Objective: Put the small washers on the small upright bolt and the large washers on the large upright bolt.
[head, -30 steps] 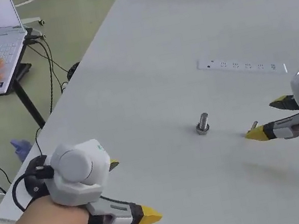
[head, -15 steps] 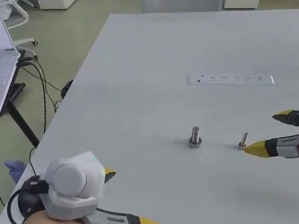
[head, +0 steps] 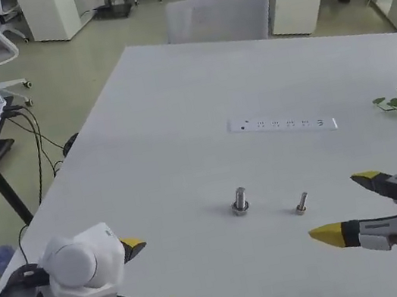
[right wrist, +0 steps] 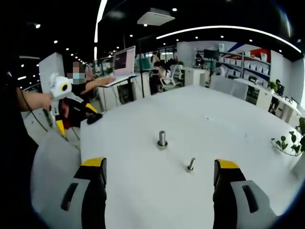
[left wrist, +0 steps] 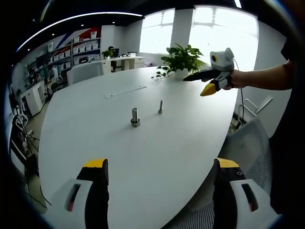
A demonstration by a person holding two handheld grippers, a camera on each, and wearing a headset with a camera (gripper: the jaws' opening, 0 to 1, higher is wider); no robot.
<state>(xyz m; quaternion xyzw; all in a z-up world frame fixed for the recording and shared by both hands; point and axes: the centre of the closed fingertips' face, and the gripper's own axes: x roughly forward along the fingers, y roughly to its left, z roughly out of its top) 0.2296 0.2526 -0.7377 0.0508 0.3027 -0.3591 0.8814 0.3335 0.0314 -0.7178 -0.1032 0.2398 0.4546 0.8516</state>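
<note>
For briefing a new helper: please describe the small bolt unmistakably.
On the white table, find the long white power strip. Nearer the person stand two upright bolts; the small bolt is the thinner, shorter one, right of the large bolt.

Operator: Surface ahead of the left gripper (head: 165, 279) and the right gripper (head: 339, 206)?
Technician: The table (head: 178, 121) has a smooth, matt, pale-grey top.
Operator: Fasteners?
Technician: The large bolt (head: 240, 201), ahead of the left gripper, is bare grey metal with a dull shine. The small bolt (head: 301, 204), just ahead of the right gripper, is the same metal.
Operator: Gripper bodies?
Technician: Smooth white plastic housings, slightly glossy, with matt yellow jaw tips. The power strip (head: 281, 124), beyond both bolts, is smooth white plastic.
</note>
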